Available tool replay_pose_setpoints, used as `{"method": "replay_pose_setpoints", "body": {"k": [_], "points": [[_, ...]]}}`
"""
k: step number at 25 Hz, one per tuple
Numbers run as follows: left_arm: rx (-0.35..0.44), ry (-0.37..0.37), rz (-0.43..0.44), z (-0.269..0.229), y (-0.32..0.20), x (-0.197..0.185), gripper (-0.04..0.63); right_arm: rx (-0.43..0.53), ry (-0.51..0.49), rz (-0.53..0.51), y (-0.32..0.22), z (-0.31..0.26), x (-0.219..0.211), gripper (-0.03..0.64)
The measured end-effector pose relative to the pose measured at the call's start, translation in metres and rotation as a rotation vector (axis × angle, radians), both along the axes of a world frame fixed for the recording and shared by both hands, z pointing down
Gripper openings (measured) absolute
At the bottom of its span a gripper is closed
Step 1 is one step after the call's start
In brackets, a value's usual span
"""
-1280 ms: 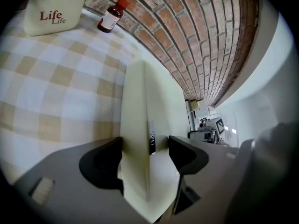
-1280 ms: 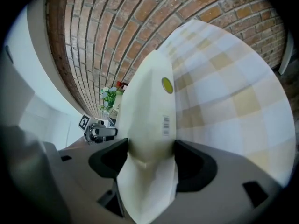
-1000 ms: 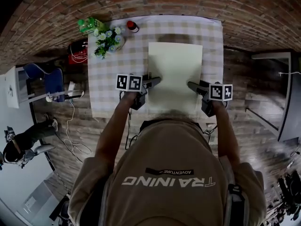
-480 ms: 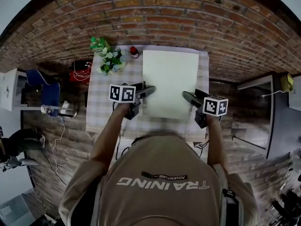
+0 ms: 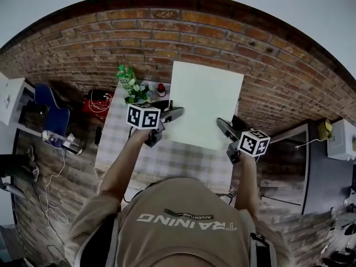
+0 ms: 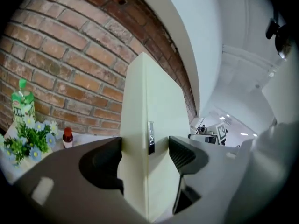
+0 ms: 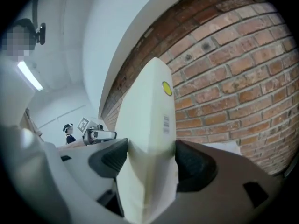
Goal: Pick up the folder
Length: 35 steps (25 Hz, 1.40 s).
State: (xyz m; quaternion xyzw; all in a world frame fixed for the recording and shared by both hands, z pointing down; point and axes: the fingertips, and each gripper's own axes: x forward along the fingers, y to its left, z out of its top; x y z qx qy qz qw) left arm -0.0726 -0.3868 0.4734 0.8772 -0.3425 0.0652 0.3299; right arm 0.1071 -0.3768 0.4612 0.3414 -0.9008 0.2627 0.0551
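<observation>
Brick wall behind, checked desk below: the pale folder hangs clear of the desk, left tongs and right tongs each clenched on an opposite edge, presumably for balance.

The back of the person's shirt shows large white letters, "TRAINING", upside down in the head view. A small dark patch beside them reads "ADVENTURE". The barcode label on the folder and the green bottle label are too small to read.
</observation>
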Motion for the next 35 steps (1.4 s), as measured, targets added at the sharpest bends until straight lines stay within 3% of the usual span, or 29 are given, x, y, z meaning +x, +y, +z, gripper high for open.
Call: {"method": "replay_pose_setpoints", "body": {"k": [13,26,35], "points": [[0.268,0.026,-0.028,-0.111,0.001,-0.02,0.299,0.312,0.009,-0.003,0.001,-0.117,-0.018,0.281],[0.443,-0.023,-0.003,-0.171,0.004,-0.015,0.299,0.431,0.014,0.02,0.009,-0.166,-0.014,0.281],[0.454,-0.027,0.001,-0.174,-0.005,-0.011,0.299,0.427,-0.001,0.032,0.0,-0.165,-0.01,0.281]]}}
